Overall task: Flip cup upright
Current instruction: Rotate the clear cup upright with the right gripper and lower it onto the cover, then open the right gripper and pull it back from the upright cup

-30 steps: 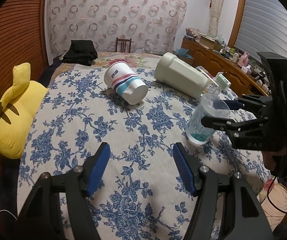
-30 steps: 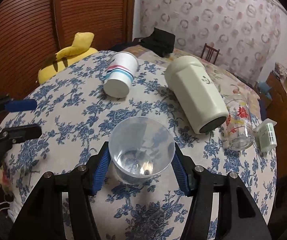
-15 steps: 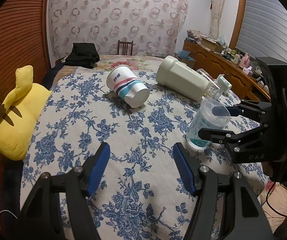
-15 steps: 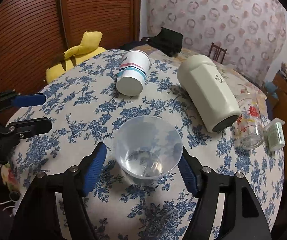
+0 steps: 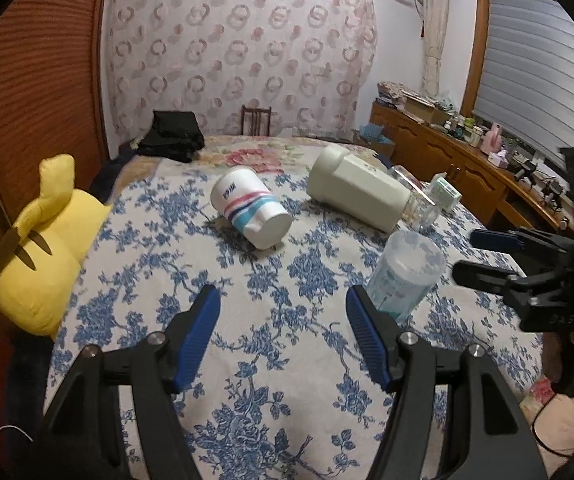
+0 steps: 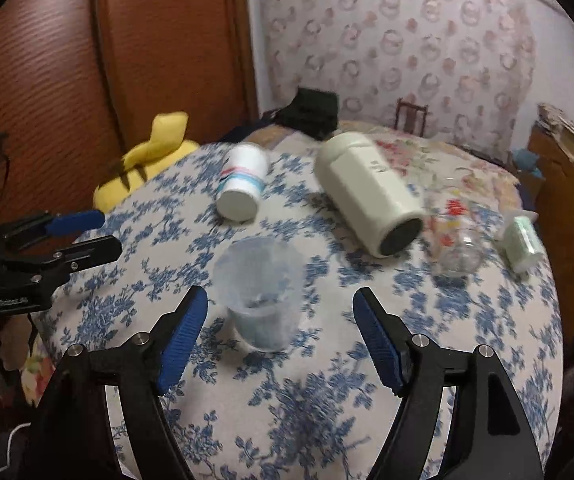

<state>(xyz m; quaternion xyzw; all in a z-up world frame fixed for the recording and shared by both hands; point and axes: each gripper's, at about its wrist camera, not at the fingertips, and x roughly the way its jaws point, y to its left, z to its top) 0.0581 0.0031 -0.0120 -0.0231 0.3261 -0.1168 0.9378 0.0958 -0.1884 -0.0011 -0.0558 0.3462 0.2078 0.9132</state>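
Observation:
A clear plastic cup [image 6: 261, 294] stands upright on the blue-flowered cloth [image 6: 327, 392]; it also shows in the left wrist view [image 5: 405, 276]. My right gripper [image 6: 281, 342] is open and empty, drawn back just behind the cup, apart from it; in the left wrist view it [image 5: 471, 254] sits right of the cup. My left gripper [image 5: 283, 334] is open and empty over the cloth [image 5: 247, 400], left of the cup; it also shows in the right wrist view [image 6: 95, 236]. A white striped cup [image 5: 253, 212] lies on its side.
A cream jug [image 5: 357, 194], a clear glass [image 6: 457, 240] and a small green-white container [image 6: 523, 242] lie on their sides at the far right. A yellow plush [image 5: 43, 240] sits at the left edge. A wooden dresser [image 5: 467, 172] stands to the right.
My right gripper opened, let go of the clear cup and pulled back from it. The cup now stands free on the cloth. The left gripper stayed open.

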